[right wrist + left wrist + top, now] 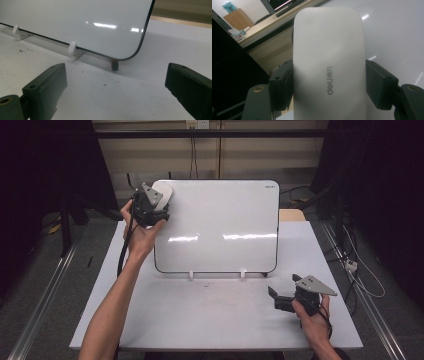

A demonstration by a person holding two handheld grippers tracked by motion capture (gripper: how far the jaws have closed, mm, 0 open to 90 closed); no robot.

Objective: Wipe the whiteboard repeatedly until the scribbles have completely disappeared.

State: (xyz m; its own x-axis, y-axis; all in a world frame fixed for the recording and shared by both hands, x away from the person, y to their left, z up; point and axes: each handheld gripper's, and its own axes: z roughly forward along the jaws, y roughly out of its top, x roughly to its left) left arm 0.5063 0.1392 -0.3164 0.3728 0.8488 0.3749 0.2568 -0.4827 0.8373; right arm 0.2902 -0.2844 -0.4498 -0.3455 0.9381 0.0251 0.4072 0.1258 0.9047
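My left arm reaches far forward, hand raised, and my left gripper (150,205) has its jaws clamped on an eraser (329,65). My right hand (312,317) rests low and near, and my right gripper (280,299) has its jaws spread wide with nothing between them.

The white eraser (328,65) clamped between the left gripper's (329,82) jaws carries grey lettering reading "deli", followed by two small Chinese characters. A tiny mark sits on the top right corner of the whiteboard (220,220), too small to read.
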